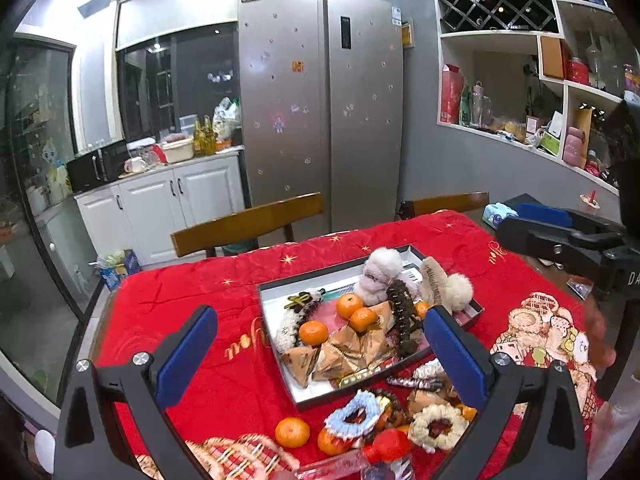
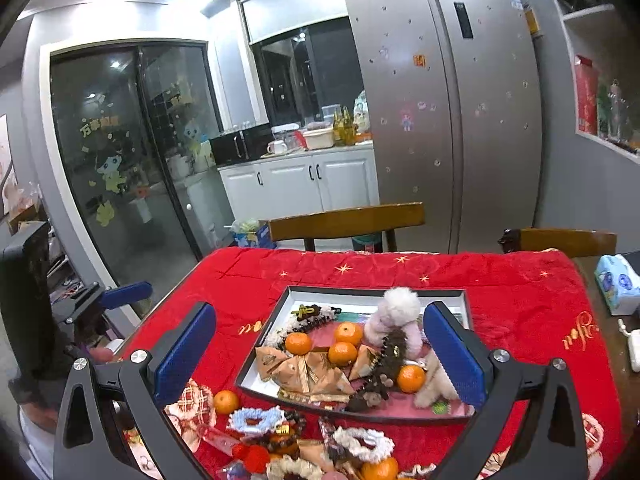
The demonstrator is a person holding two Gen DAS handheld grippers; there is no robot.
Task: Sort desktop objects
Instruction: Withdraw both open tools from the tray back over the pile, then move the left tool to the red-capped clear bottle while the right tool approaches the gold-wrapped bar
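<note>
A shallow dark-rimmed tray [image 1: 280, 304] [image 2: 360, 302] lies on the red tablecloth. It holds three tangerines [image 1: 313, 333] [image 2: 298, 343], tan triangular packets [image 1: 348, 350] [image 2: 292, 372], dark hair clips [image 1: 404, 320] [image 2: 384, 368] and pale plush pom-poms [image 1: 380, 272] [image 2: 396, 316]. In front of the tray lie a loose tangerine [image 1: 292, 432] [image 2: 226, 401], a blue scrunchie [image 1: 354, 416] [image 2: 256, 420], a cream scrunchie [image 1: 438, 426] [image 2: 362, 444] and a red pom-pom [image 1: 390, 444] [image 2: 254, 458]. My left gripper [image 1: 320, 356] hovers open and empty over the tray's near edge. My right gripper [image 2: 320, 354] is likewise open and empty.
Two wooden chair backs [image 1: 248, 222] [image 2: 346, 220] stand at the table's far edge. A blue tissue pack [image 1: 498, 214] [image 2: 618, 284] and a white charger [image 2: 634, 344] lie on bare table to the right. A fridge and white cabinets lie beyond.
</note>
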